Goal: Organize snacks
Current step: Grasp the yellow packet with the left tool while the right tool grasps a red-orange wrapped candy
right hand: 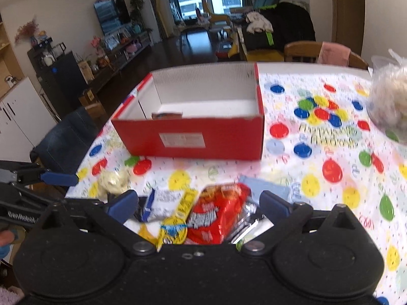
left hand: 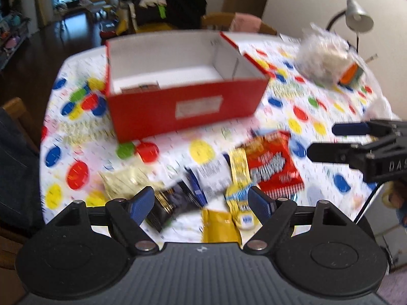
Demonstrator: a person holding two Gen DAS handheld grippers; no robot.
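Snack packets heaped on the spotted tablecloth (right hand: pixel 330 152) before the red box (right hand: pixel 193 137); left gripper (left hand: pixel 201 202) spread, empty, above the black packet (left hand: pixel 170 203); right gripper (right hand: pixel 198 203) widest, empty, over the red packet (right hand: pixel 216 218).

On my left gripper (right hand: pixel 59 179), at nine o'clock in the right wrist view, I read "GenRobot". My right gripper (left hand: pixel 323 139) shows "DAS" at three o'clock. Snack labels blur.
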